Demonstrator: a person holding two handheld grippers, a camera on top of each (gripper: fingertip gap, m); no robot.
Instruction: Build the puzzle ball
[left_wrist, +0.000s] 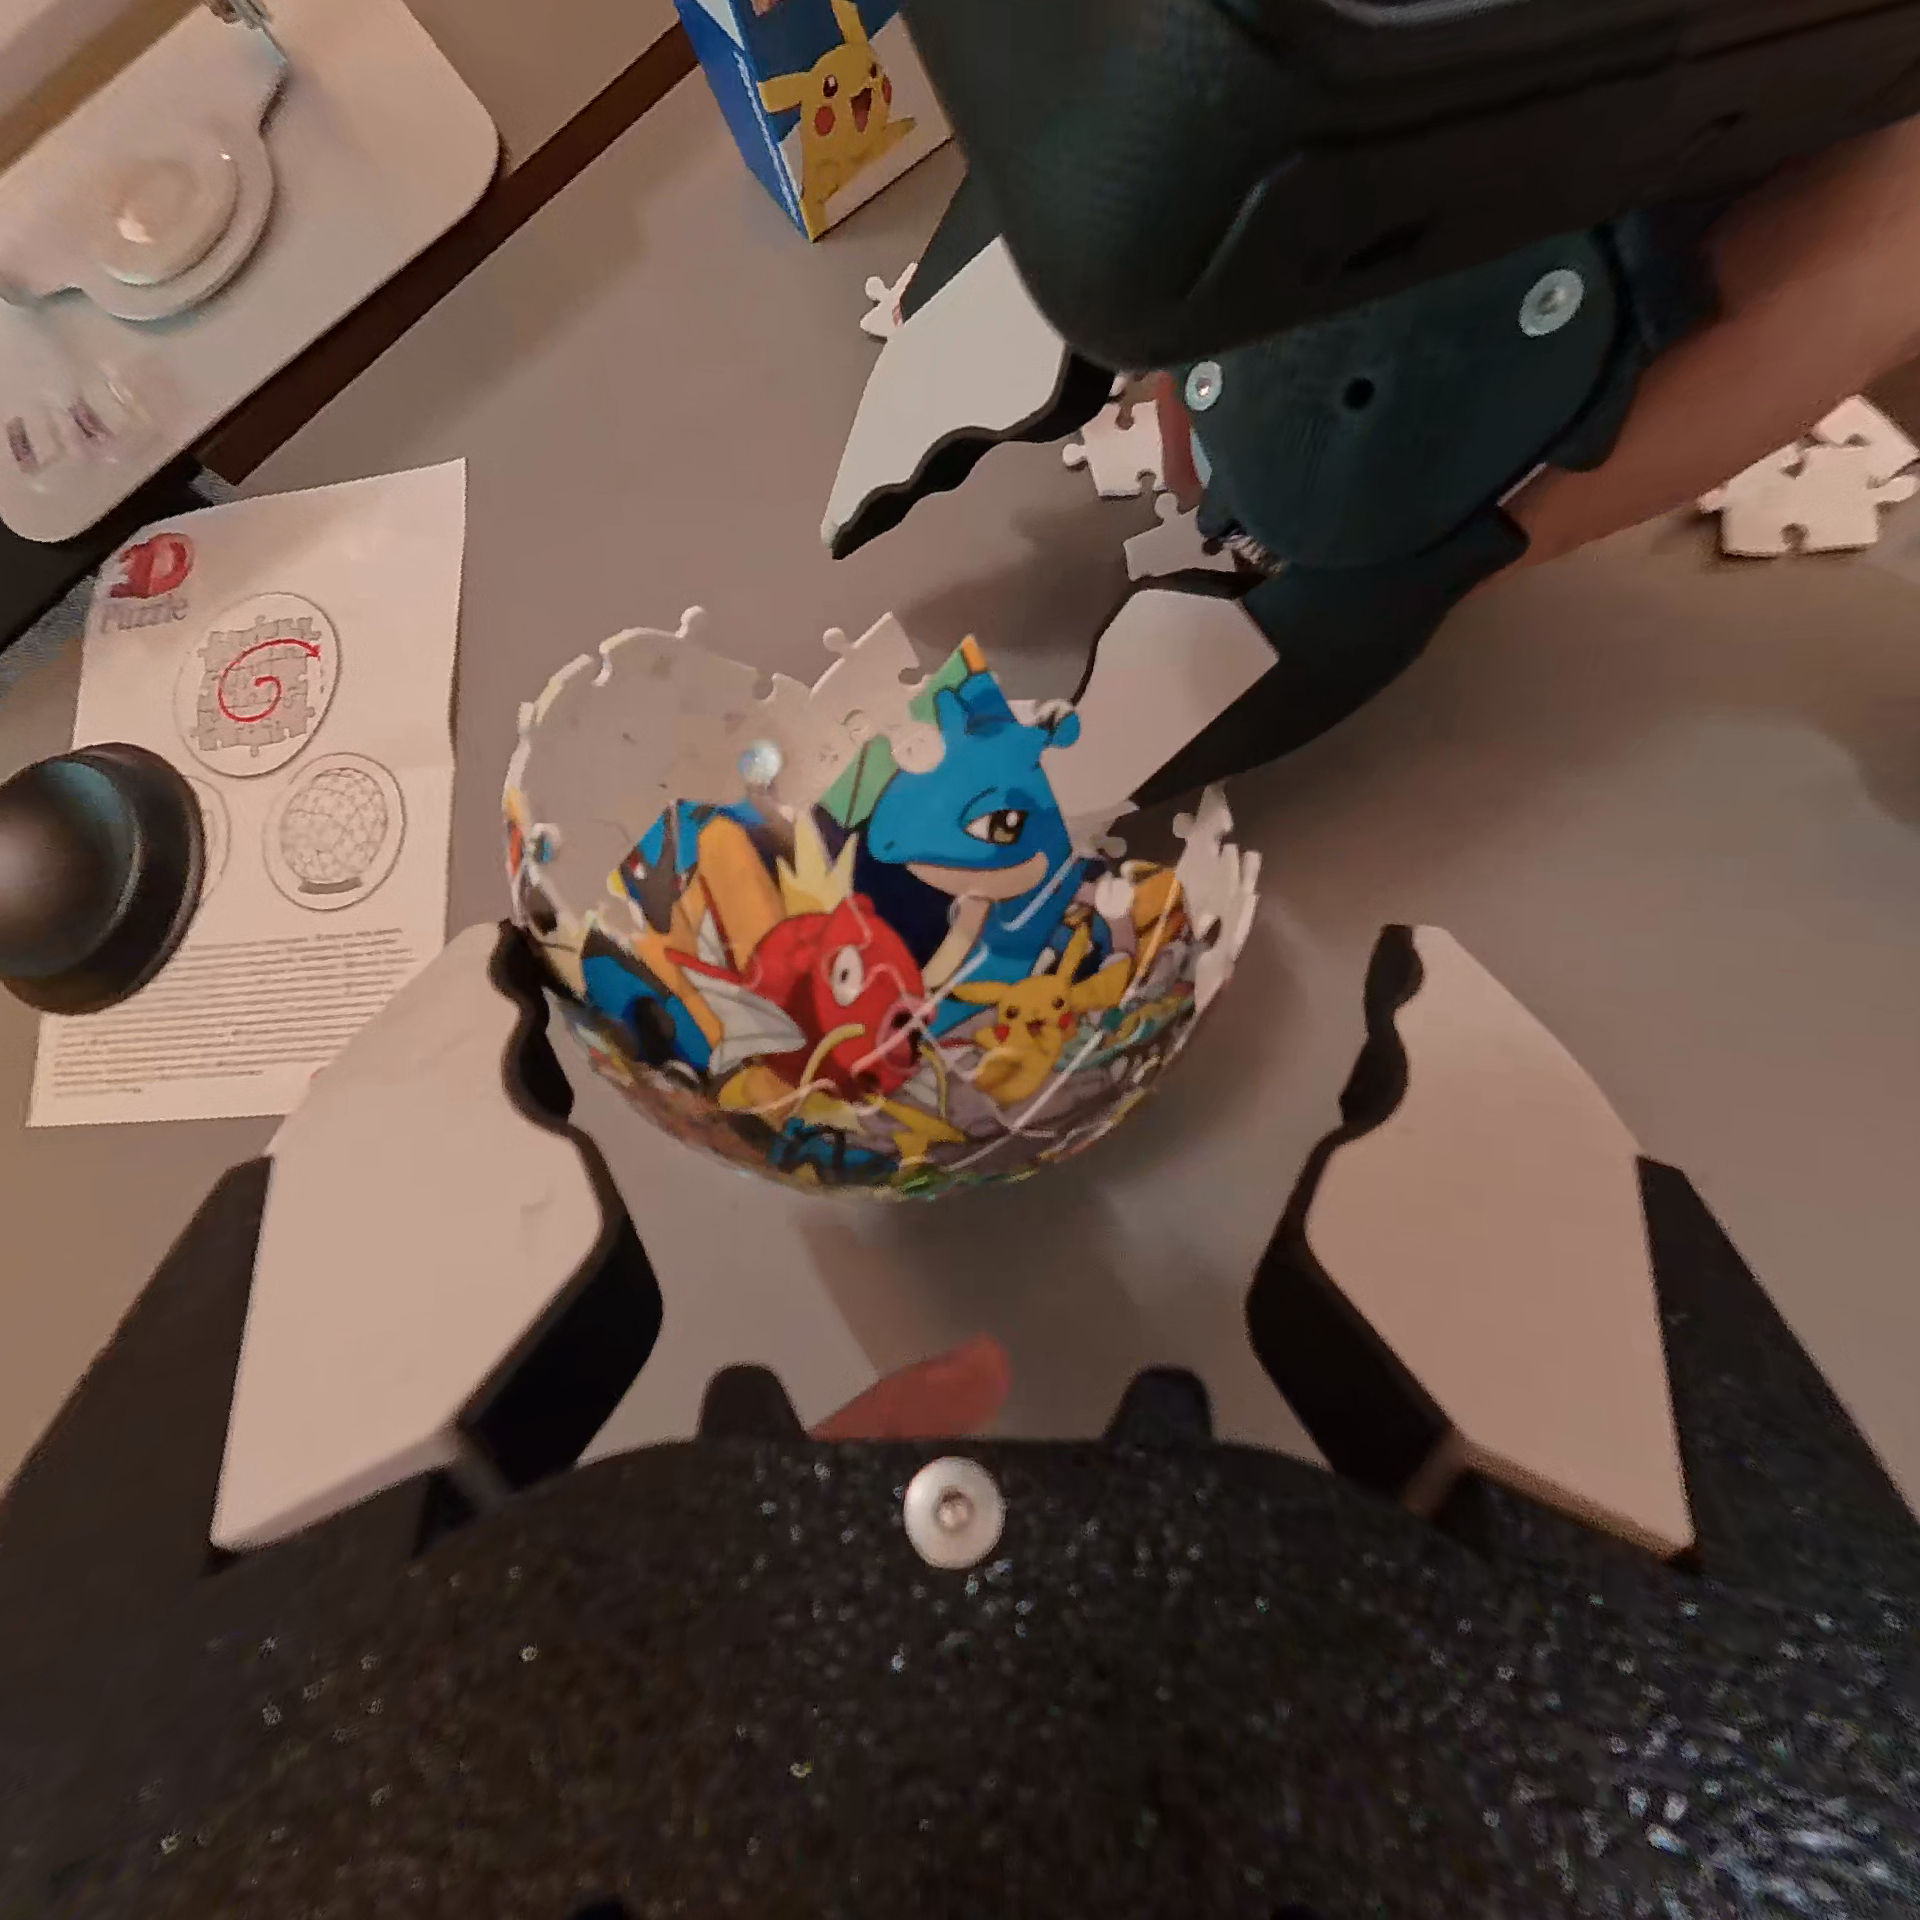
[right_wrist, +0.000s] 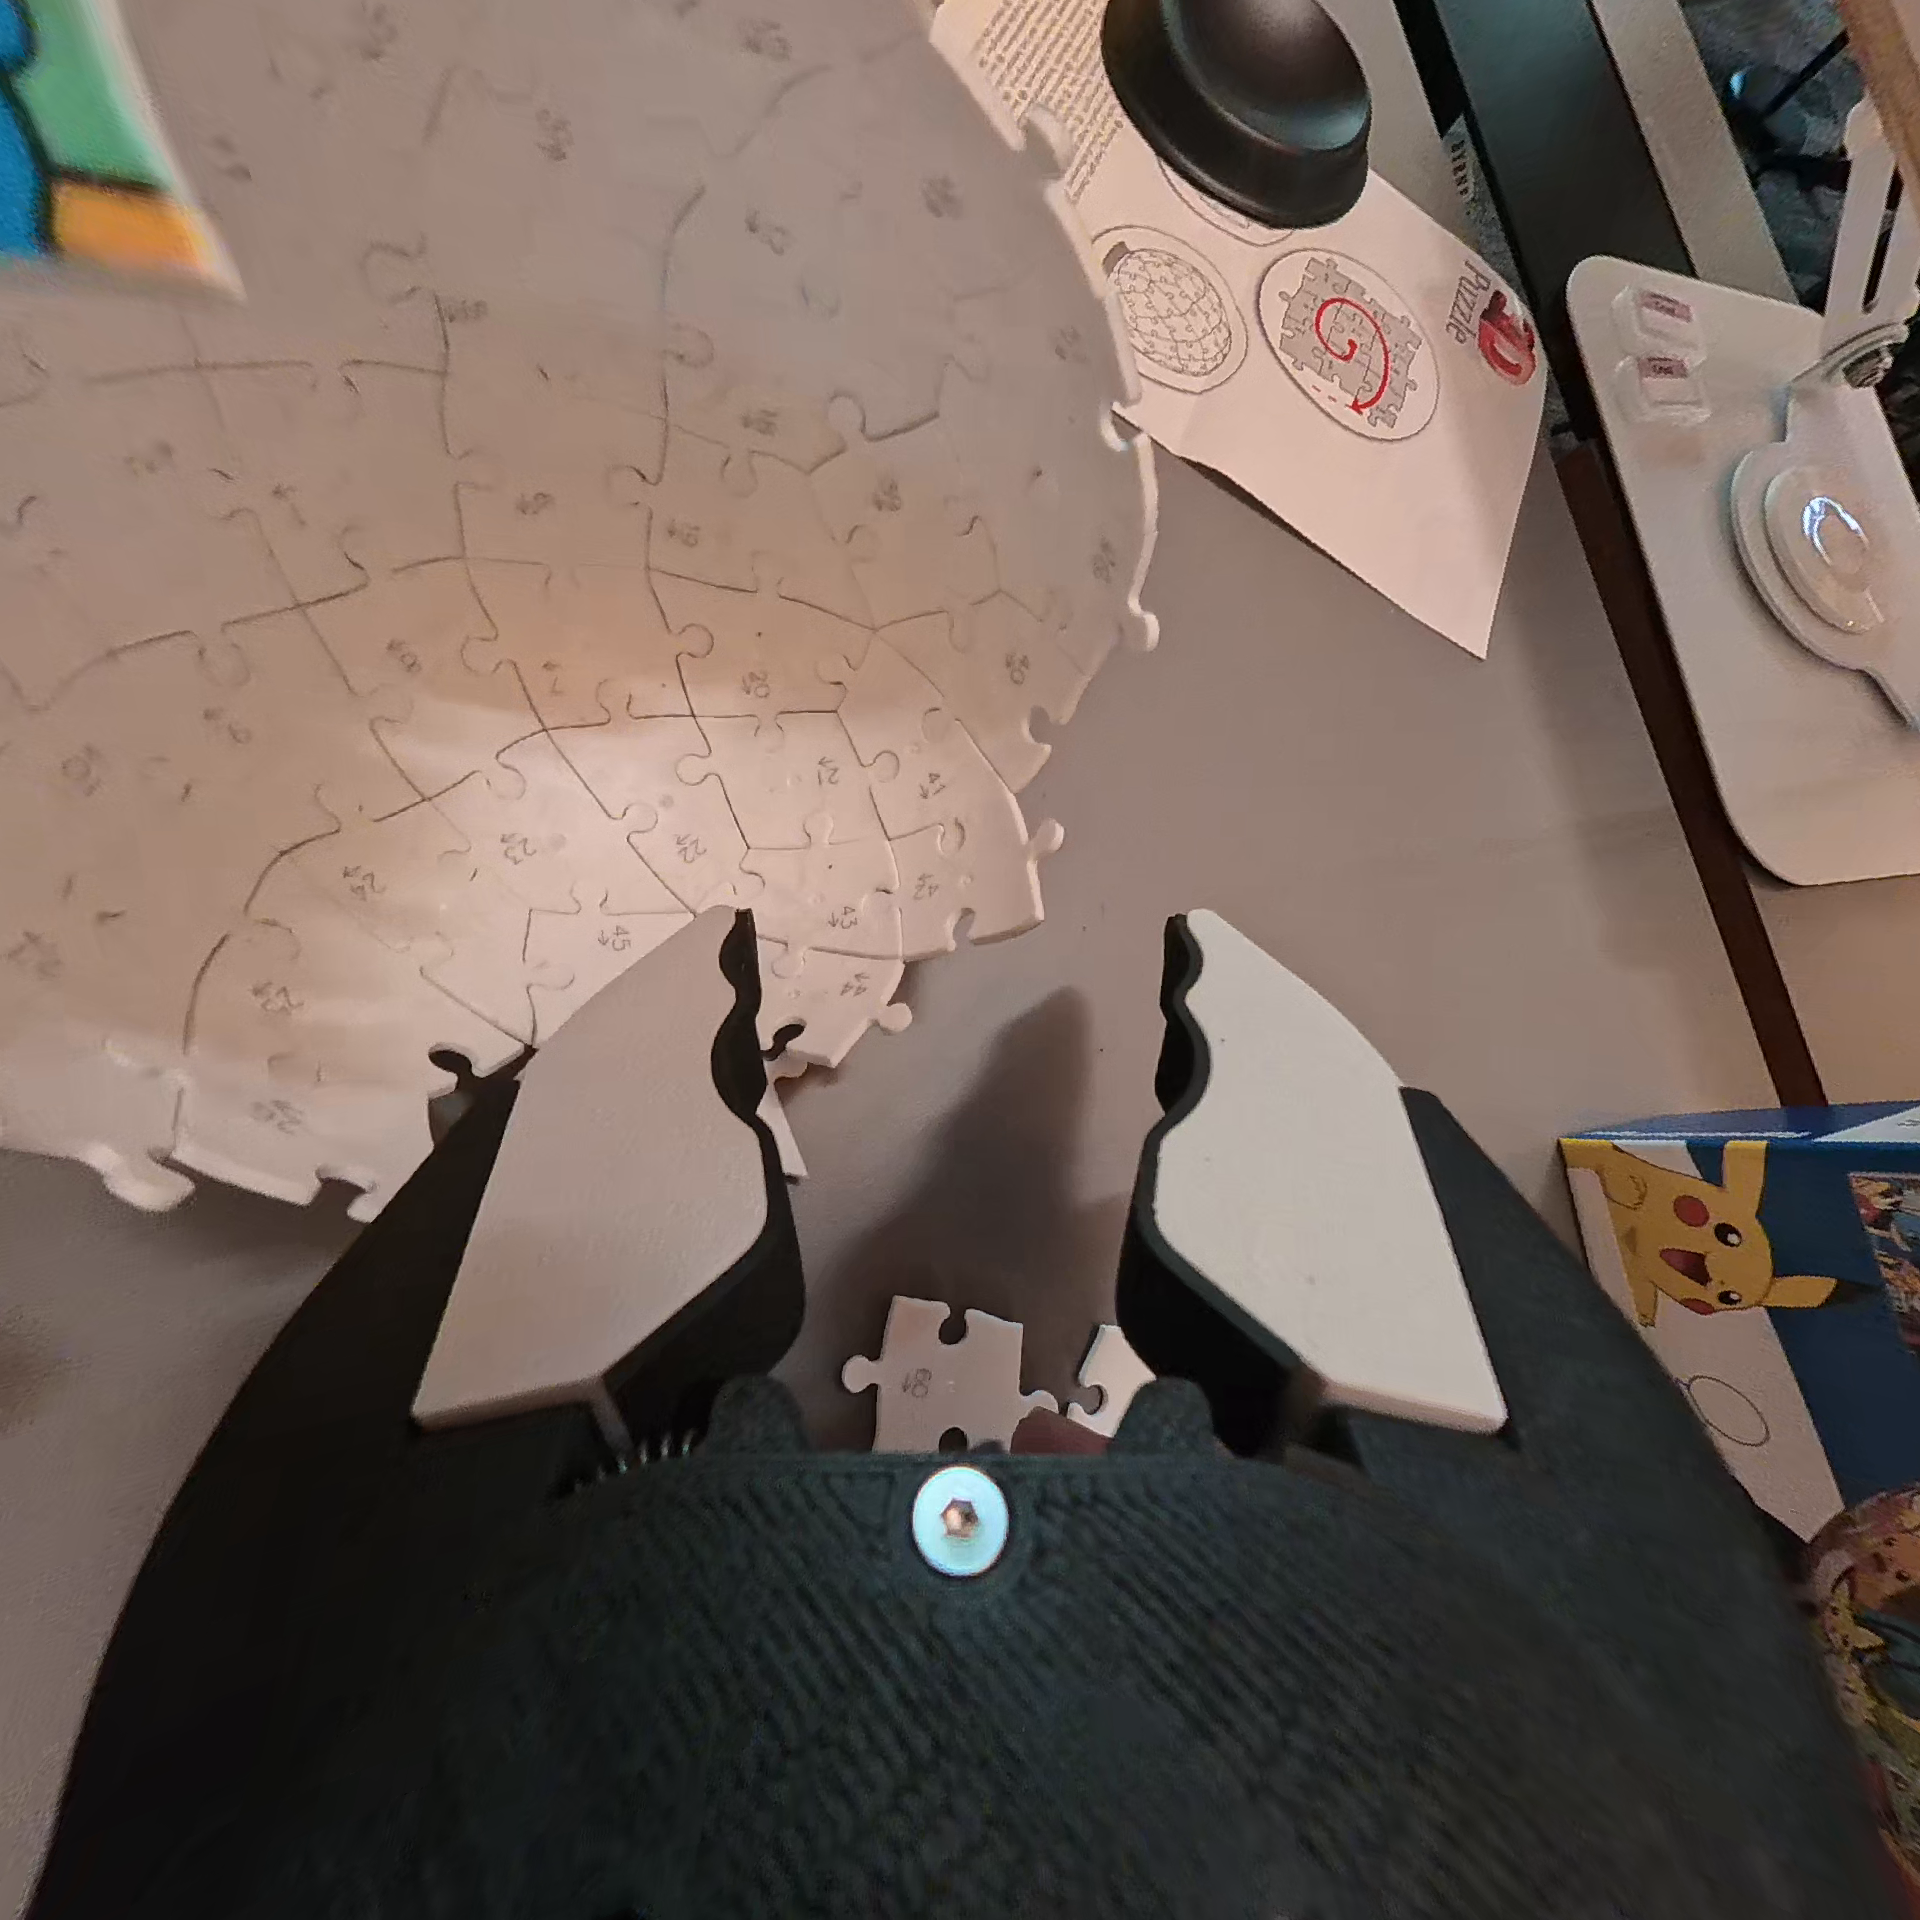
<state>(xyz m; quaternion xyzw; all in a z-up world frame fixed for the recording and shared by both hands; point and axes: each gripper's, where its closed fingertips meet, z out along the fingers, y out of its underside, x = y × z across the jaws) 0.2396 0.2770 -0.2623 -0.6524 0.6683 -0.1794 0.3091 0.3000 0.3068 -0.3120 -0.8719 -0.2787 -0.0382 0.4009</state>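
Half-built puzzle ball (left_wrist: 883, 935) is flanked by wide-open, empty left gripper (left_wrist: 951, 997); right gripper (right_wrist: 956, 940) is likewise spread, nothing held, 1 finger (right_wrist: 665, 1122) over rim.

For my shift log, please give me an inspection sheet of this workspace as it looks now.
Surface: grey table, bare between items.
Job's things: half-built puzzle ball, an open bowl, colourful outside, white inside; loose white pieces at far right; one more piece under the right gripper.
Clutter: instruction sheet with black round stand on it; blue puzzle box; white tray on the neighbouring surface.
Grippers: left gripper open, one finger at the bowl's left wall; right gripper open, one finger over the bowl's rim, holding nothing.
Cables: nothing seen.
Surroundings: dark gap beside the table edge; little else visible.
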